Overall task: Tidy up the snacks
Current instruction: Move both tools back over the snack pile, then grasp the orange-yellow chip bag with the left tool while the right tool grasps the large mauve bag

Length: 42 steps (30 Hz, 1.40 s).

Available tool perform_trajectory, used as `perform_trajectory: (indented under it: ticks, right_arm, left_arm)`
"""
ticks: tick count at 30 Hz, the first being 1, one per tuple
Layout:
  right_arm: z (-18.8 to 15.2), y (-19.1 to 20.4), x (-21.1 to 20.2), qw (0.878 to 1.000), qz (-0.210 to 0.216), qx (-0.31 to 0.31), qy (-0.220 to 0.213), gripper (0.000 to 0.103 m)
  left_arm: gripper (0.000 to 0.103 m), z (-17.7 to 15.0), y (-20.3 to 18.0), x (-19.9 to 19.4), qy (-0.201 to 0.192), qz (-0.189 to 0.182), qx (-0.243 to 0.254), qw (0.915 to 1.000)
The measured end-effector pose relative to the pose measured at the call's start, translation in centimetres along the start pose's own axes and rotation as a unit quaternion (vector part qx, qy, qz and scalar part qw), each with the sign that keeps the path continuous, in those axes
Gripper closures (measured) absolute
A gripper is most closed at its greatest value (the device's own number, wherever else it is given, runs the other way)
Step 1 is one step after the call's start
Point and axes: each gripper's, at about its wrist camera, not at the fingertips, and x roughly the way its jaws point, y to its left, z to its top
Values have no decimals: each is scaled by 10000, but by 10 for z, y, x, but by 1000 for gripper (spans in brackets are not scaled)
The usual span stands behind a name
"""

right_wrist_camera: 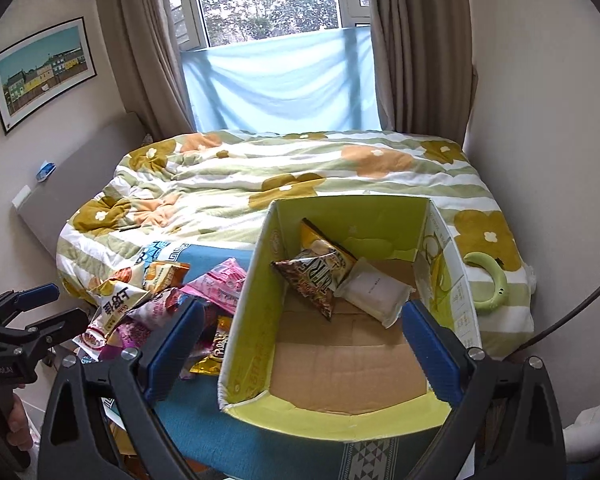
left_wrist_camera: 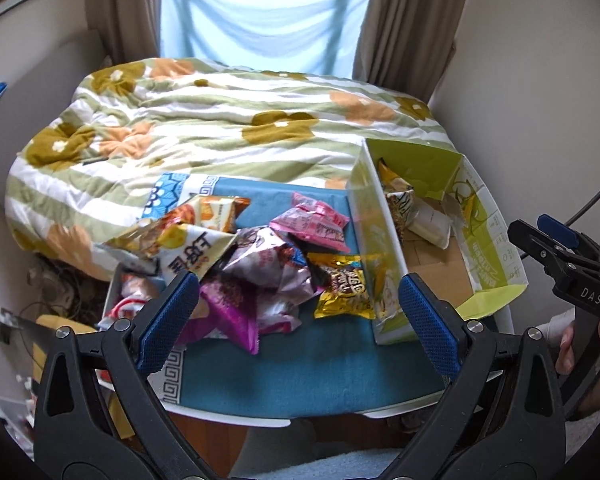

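While the left gripper (left_wrist_camera: 298,312) hung spread wide and empty, most snacks (left_wrist_camera: 260,256) lay heaped on the blue mat (left_wrist_camera: 320,368). Over on the right, the right gripper (right_wrist_camera: 302,352) gaped, holding nothing, above the box (right_wrist_camera: 252,320), three packets (right_wrist_camera: 332,276) home!

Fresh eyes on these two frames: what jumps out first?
The jumble of bright snack packets heaped on the blue mat draws the eye, to the left of the box. Next is the open yellow-green cardboard box, holding three packets at its far end, among them a white packet. Behind both spreads the flower-print quilt under the window; the left gripper and right gripper both hang open and empty.
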Motion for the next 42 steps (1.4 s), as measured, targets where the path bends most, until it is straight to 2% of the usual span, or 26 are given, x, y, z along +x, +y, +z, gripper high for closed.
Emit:
perform_trajectory:
  ticks: [5,9,19,28,35,39,41,42]
  right_arm:
    - [-4,26,5,9994,301,-169,49,5]
    - [-5,53,24,9976,584,-311,179,5]
    - [-8,121,101,9885,981,-820,803,5]
    - [-25,149,169,9765,1058,-1095,1523,5]
    - [-34,157,198,9682,1078,-1264,1873,5]
    - [-42,165,210,9619,967,-1597,1995,5]
    - [-45,168,214,9591,882,-1790,2009,5]
    - [-46,169,216,9578,855,-1871,2008,5]
  left_arm:
    - [4,-9,45,-6,-35,165,-498,9986]
    - [4,-7,77,2,38,217,-836,9963]
    - [4,15,141,75,586,41,-1700,9837]
    - [4,26,158,148,1214,-95,-2025,9717]
    - [4,29,164,180,1456,-128,-2156,9655]
    - [4,29,166,190,1569,-106,-2175,9633]
    - [7,30,168,193,1581,-91,-2179,9630]
    - [12,30,169,194,1595,-89,-2188,9626]
